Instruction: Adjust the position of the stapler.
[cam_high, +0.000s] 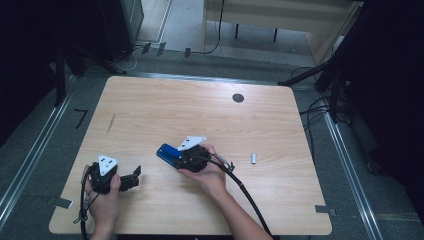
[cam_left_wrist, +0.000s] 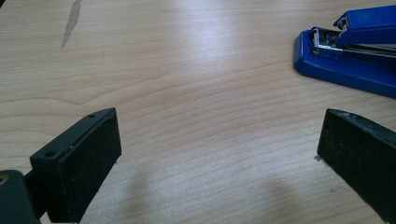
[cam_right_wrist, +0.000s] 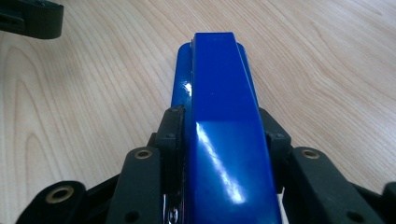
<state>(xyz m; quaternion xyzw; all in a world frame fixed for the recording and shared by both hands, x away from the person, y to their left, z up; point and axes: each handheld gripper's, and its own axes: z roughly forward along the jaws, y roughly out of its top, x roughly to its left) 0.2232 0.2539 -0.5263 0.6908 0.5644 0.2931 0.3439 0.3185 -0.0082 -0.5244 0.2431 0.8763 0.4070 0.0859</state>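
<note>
**Right gripper around a blue stapler, left gripper idle beside it**

A blue stapler lies near the middle of a light wooden table, slightly toward the person's edge. In the high view the right gripper covers the stapler's rear half, so only the front end shows. In the right gripper view the stapler runs lengthwise between the two black jaws, which sit flush against both of its sides: clamped on it. Its rear end is cut off at the bottom of that view.

The left gripper rests left of the stapler and nearer the person, well apart from it. In the left gripper view its jaws are spread wide over bare wood, grasping nothing; the stapler appears at the upper right, its far end cut off by the frame.

A small white cylinder lies right of the stapler, too small to identify. A dark round spot sits beyond the stapler, toward the far edge.
</note>
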